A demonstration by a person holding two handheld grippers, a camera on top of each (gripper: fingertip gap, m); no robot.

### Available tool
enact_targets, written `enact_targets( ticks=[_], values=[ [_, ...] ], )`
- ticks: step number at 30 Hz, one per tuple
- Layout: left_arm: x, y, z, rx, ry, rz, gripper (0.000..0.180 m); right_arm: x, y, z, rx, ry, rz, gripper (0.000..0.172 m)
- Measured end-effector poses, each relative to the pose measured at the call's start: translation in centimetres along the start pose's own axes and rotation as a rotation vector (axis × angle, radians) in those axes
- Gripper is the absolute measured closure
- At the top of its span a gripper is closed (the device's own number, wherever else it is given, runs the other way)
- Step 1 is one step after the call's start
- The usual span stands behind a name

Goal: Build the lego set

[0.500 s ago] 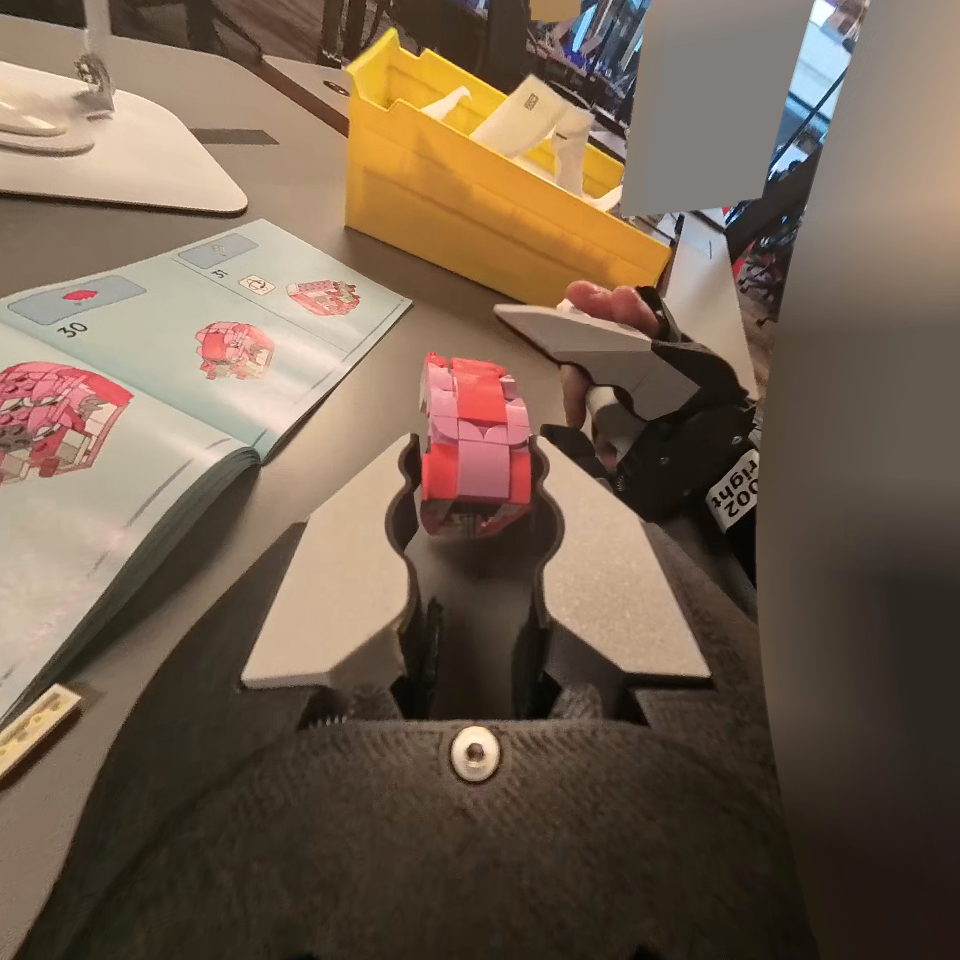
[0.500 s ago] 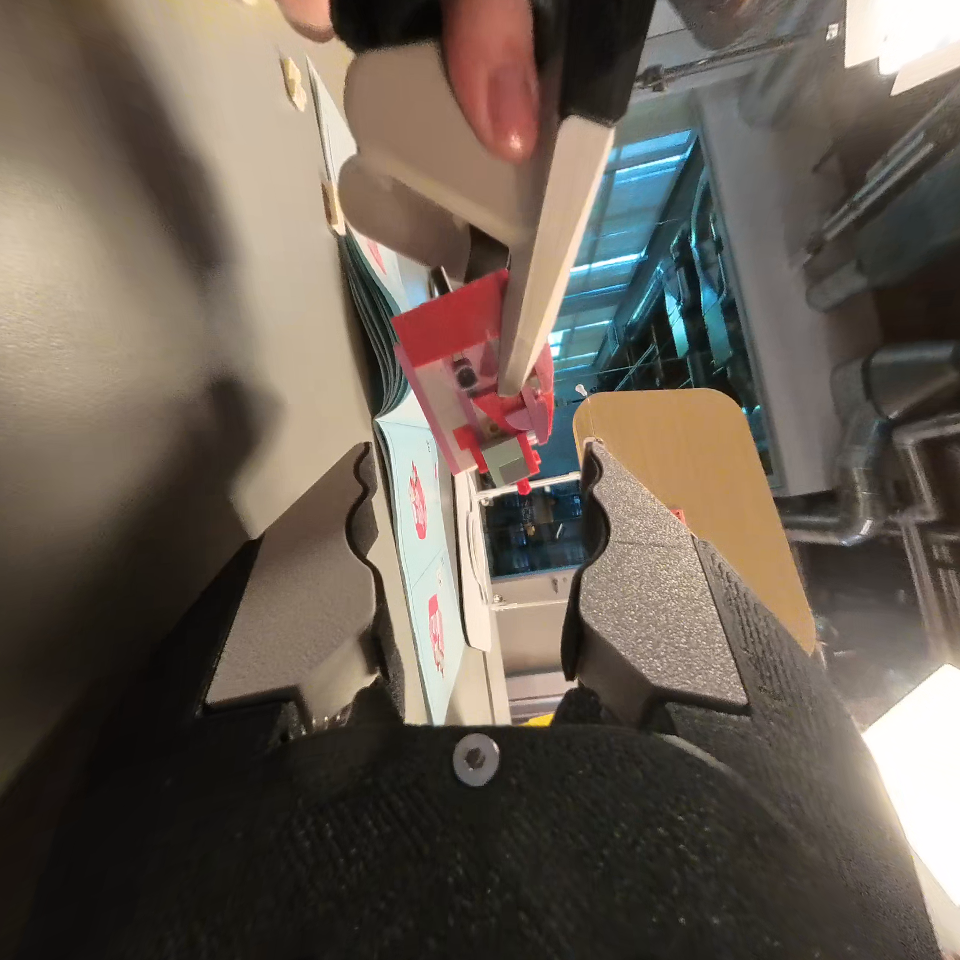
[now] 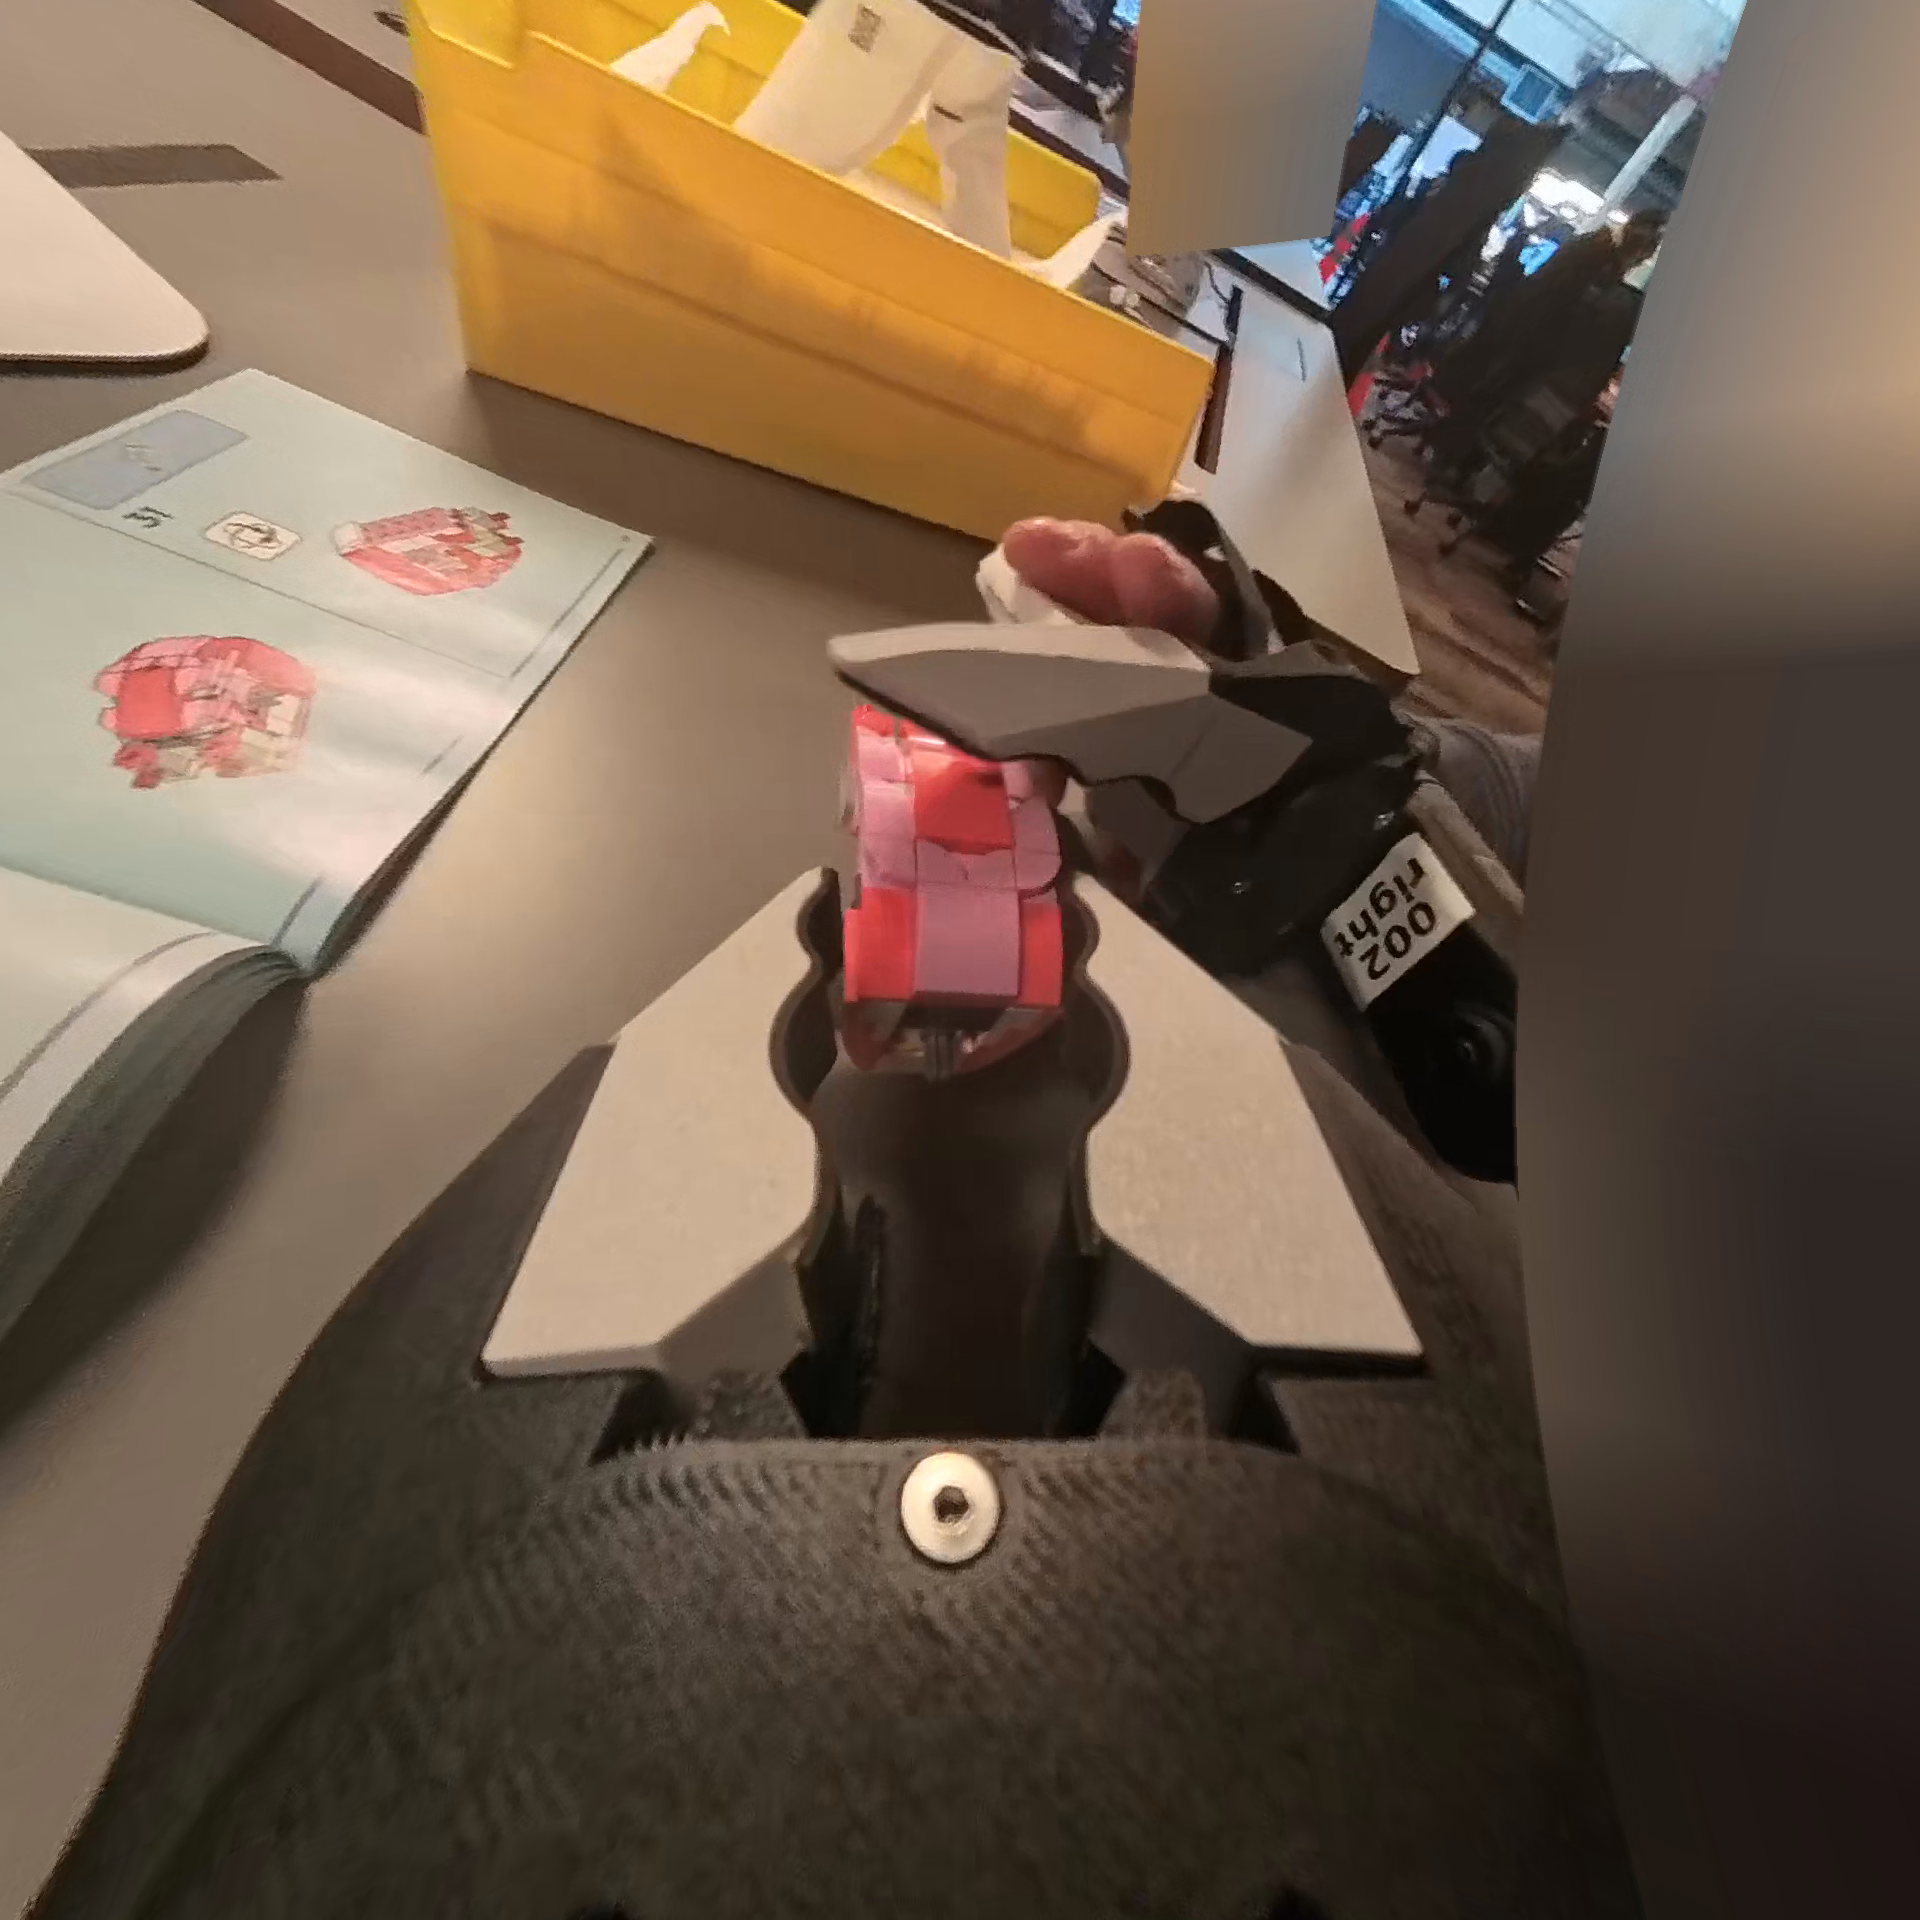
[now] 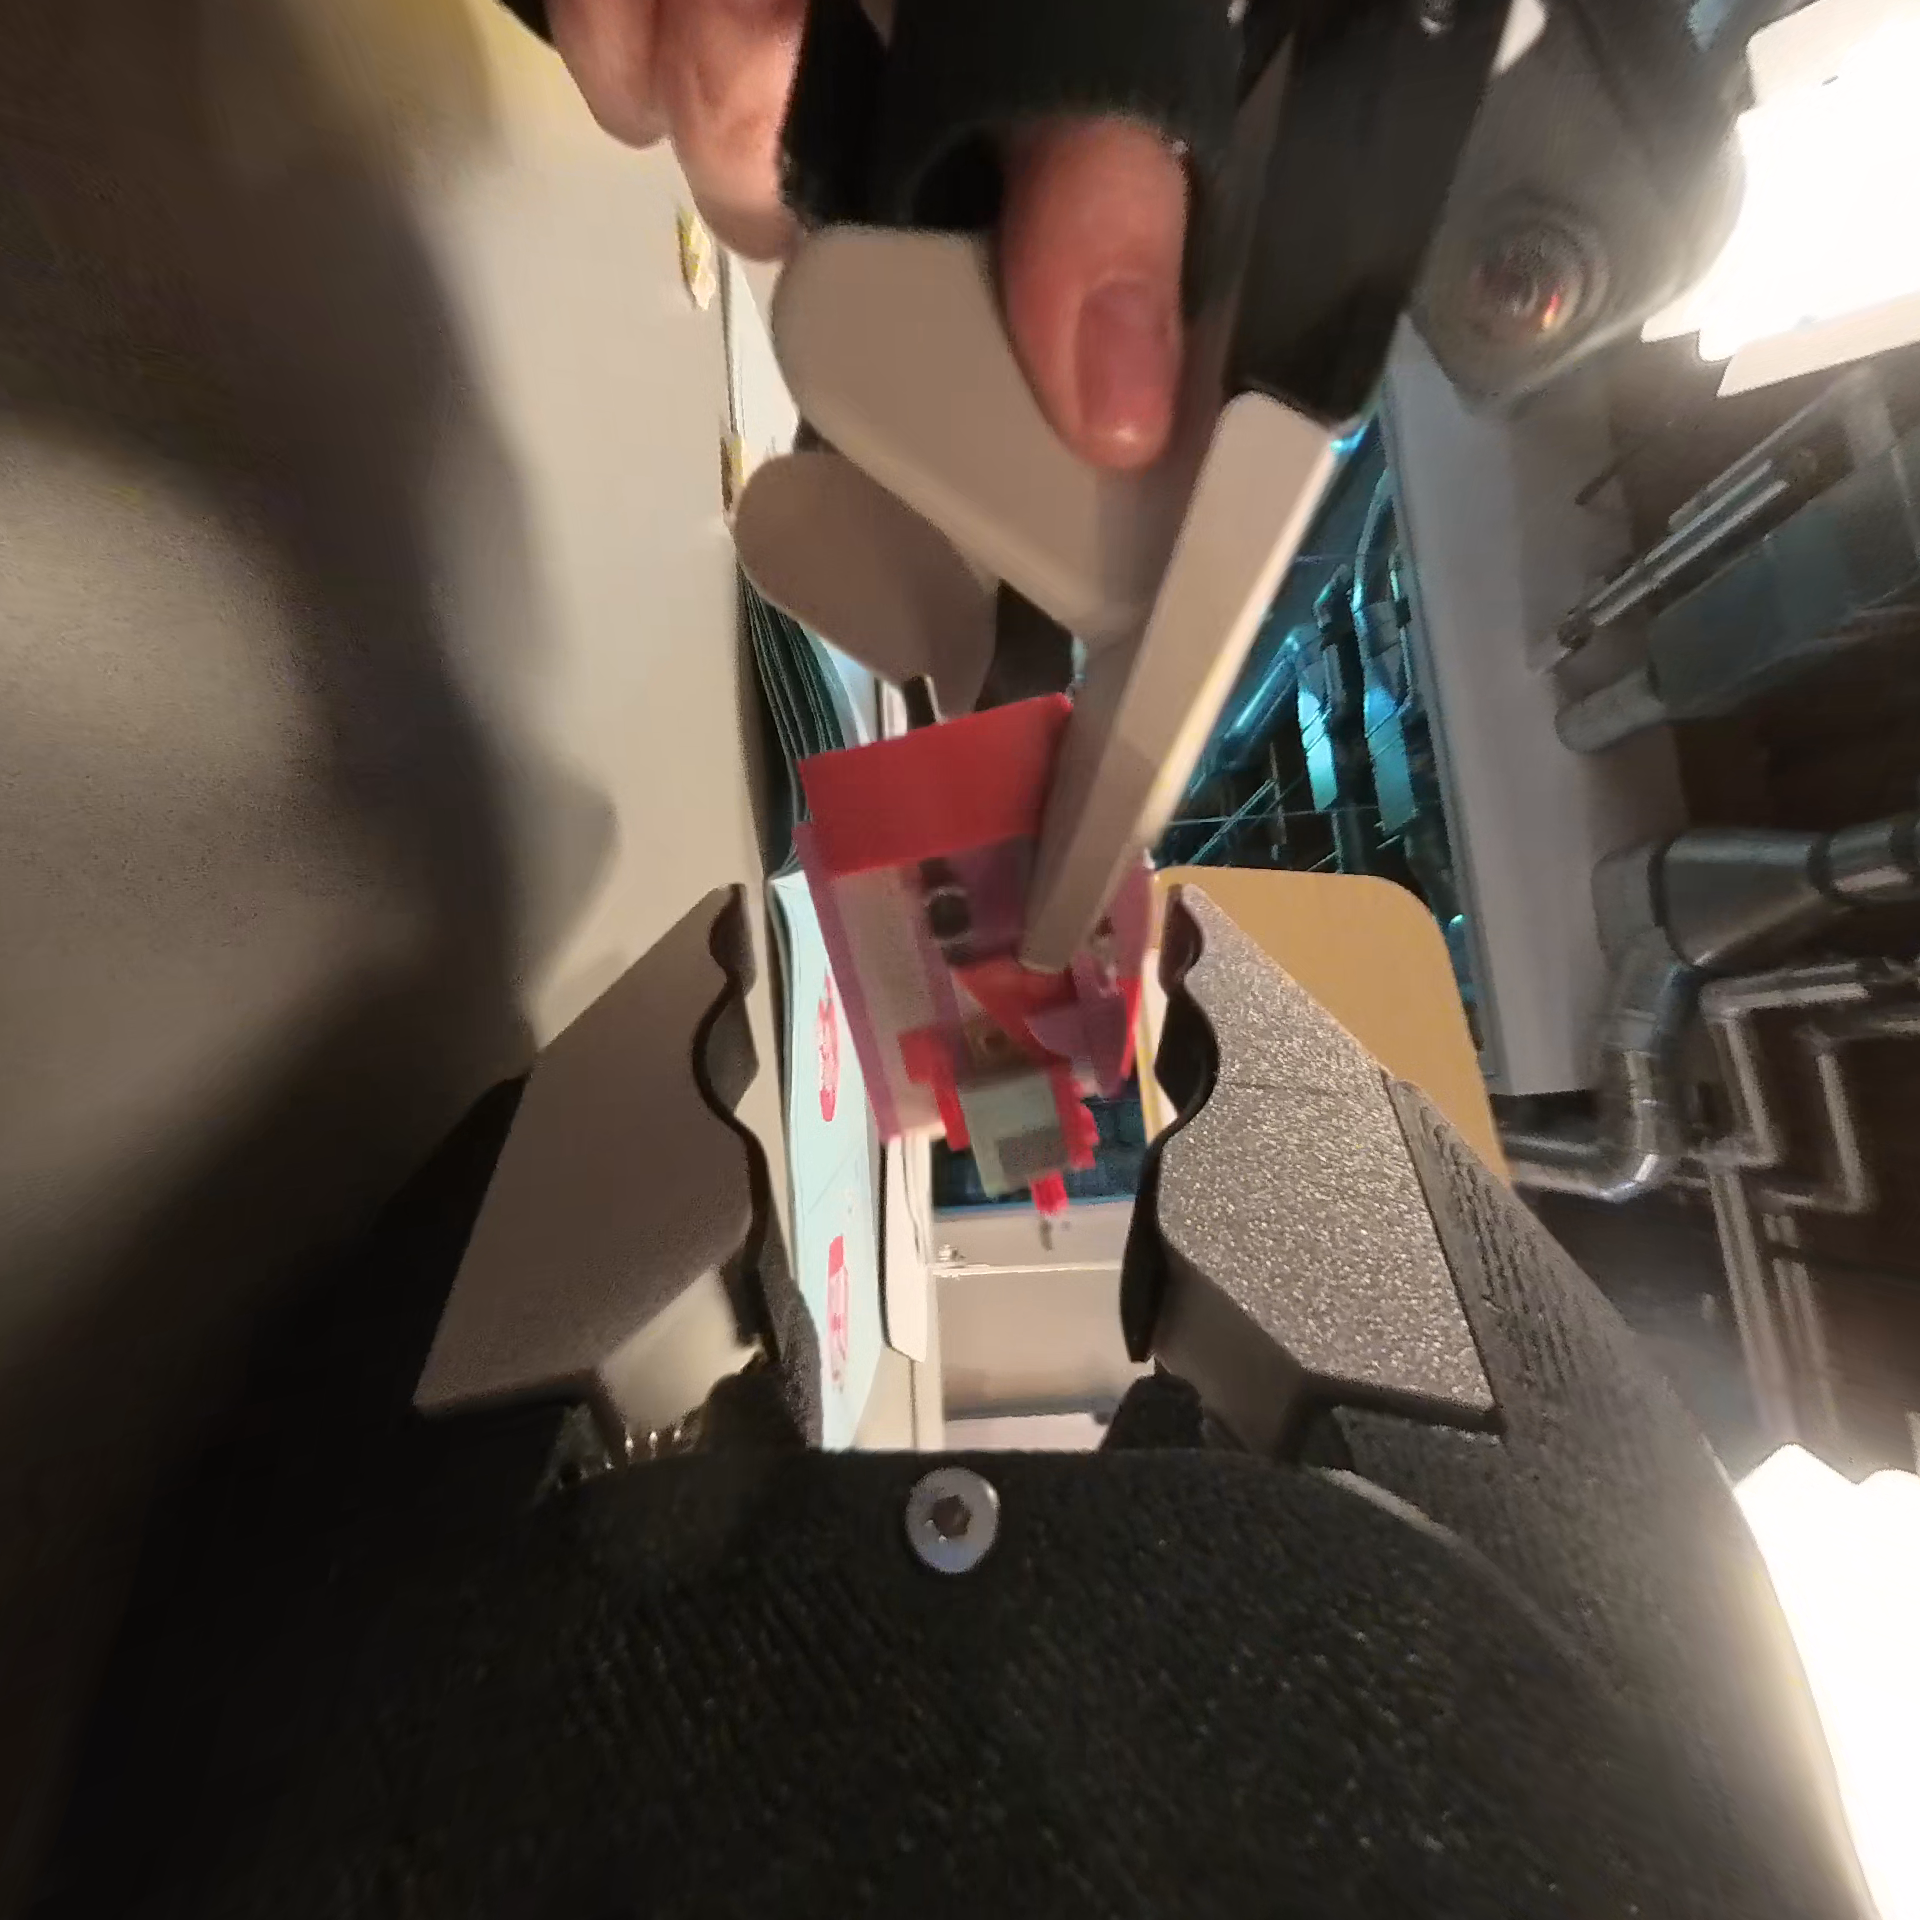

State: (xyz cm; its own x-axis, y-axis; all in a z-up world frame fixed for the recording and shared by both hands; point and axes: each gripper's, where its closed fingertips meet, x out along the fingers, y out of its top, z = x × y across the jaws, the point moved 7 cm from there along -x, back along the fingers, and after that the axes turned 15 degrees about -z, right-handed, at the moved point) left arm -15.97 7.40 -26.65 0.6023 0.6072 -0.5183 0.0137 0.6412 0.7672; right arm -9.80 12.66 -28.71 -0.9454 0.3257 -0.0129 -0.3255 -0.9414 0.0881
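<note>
We see grey worktop (image 3: 644,748) under left tongs (image 3: 951,935), clamped on brick model (image 3: 951,894); booklet (image 3: 260,644) left, yellow bin (image 3: 790,260) ahead. Right tongs (image 4: 951,966) wide open astride model, not gripping.

The left wrist view sits just behind the left tongs (image 3: 951,935), looking forward and slightly down along them over the counter (image 3: 644,748), with an open booklet (image 3: 260,644) to the left and a yellow bin (image 3: 790,312) beyond. The right wrist view rides behind the right tongs (image 4: 951,997) and is rolled sideways, so the counter (image 4: 312,520) stands as a wall on its left. Both are very close. They face each other and share the red and pink brick model (image 3: 951,883) (image 4: 935,831), the booklet (image 4: 821,1091) and each other's tongs.
</note>
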Motion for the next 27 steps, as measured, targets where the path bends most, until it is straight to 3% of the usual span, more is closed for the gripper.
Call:
enact_targets(
  ticks=[8,16,22,27],
  values=[
    [0.6,-0.1,0.6,0.05,-0.003,-0.036,0.14,-0.1,-0.1,0.0,-0.06,-0.058,-0.021,0.115],
    [0.5,0.0,0.6,0.057,-0.007,-0.012,0.14,-0.2,-0.1,0.2,-0.048,-0.063,-0.031,0.115],
    [-0.9,0.7,-0.2,0.011,0.018,0.112,0.113,0.2,-1.5,0.6,0.065,-0.001,-0.092,0.116],
    [-2.1,1.1,-0.4,0.059,0.088,0.174,0.113,0.4,-2.6,0.7,0.223,0.114,-0.121,0.116]
  ],
)
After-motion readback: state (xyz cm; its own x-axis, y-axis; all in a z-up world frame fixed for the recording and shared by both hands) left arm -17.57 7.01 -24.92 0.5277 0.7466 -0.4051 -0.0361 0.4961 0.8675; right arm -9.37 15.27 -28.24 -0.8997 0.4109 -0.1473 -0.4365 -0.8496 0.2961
